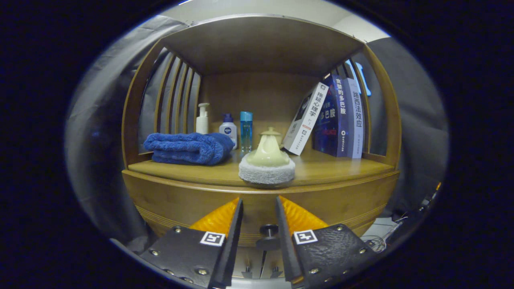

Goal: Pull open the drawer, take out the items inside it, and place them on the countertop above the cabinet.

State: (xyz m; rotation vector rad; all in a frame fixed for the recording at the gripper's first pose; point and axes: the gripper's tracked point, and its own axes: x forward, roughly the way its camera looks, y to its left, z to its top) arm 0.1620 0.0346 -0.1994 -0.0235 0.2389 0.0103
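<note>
While the tongs (259, 204) gape, a brush (267, 162) tops the countertop (341, 168).

A home-like corner set up inside a booth is showing here: a wooden cabinet (261, 200) with a slatted side is standing against dark cloth (100, 160) hanging as walls. Household things are sitting on its countertop (329, 168): a folded blue towel (188, 148), toiletry bottles (225, 128), a scrubbing pad with a pale handle (267, 164), and books (329, 120) leaning together at one side.
</note>
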